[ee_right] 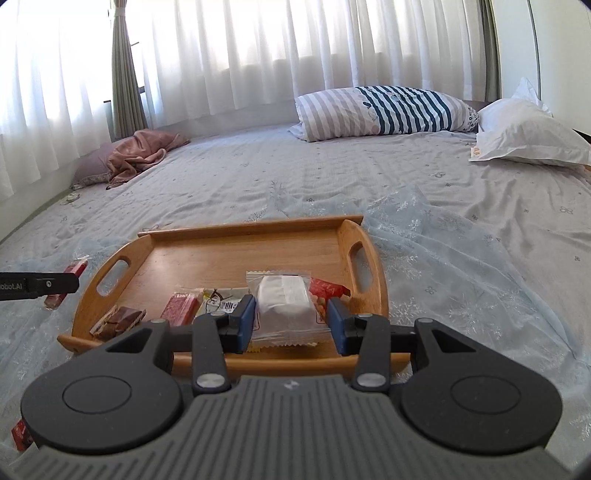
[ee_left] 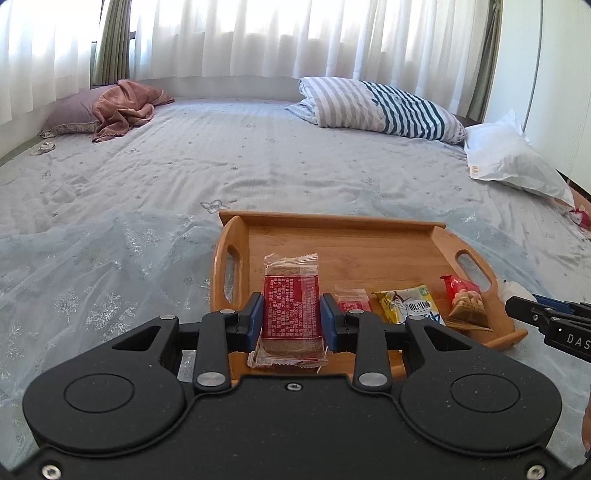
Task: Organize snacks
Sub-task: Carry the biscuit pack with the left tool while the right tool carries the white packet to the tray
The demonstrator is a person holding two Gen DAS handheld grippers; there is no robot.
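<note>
While each gripper clamps a snack, four packets [ee_left: 406, 304] lie in the tray [ee_left: 354, 240].

The left gripper [ee_left: 291, 319] and the right gripper [ee_right: 291, 319] each clamp a packet, side by side over the tray's [ee_left: 351, 236] near edge.

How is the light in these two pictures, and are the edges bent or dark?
Left wrist view: the curtain is backlit and washed out to white, the bed evenly lit, the tray sharp; straight lines bow and the corners go black. Right wrist view: the same glare through the curtain, the pillow clear, the edges curved by the fisheye lens.
</note>
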